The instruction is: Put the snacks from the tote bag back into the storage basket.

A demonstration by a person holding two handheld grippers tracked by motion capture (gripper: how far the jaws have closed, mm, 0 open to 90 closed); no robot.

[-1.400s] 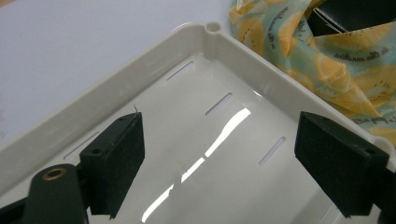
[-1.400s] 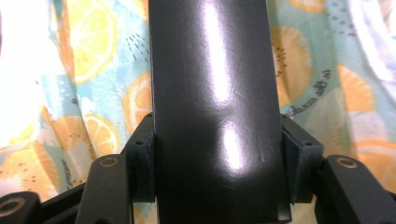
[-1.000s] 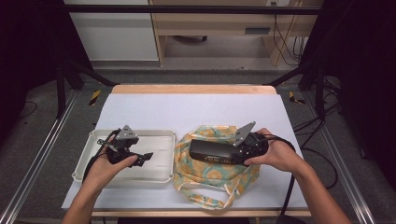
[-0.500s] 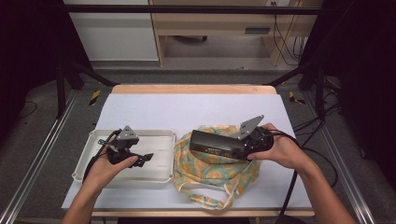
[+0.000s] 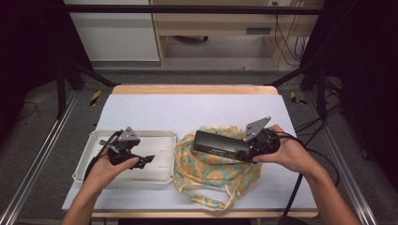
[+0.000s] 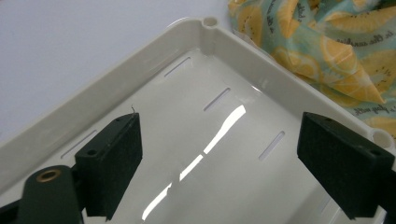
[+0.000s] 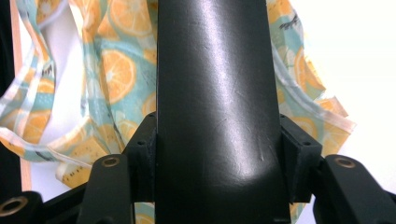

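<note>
Both tongs sit low over our table: the right gripper (image 5: 248,147) clamps one end of a black case (image 5: 218,145), while the left gripper (image 5: 141,160) hovers with jaws apart and nothing between them above the white tray (image 5: 162,174). We hold the case just above the orange-print bag (image 5: 213,180), right of the tray. Its long axis runs level across the table, free end aimed left toward the tray, slightly away from us. We judge the end-only grip risky: the smooth shell (image 7: 212,93) could pivot or slide between the pads (image 7: 299,154), and the bag's loose straps (image 5: 206,202) might snag it.
</note>
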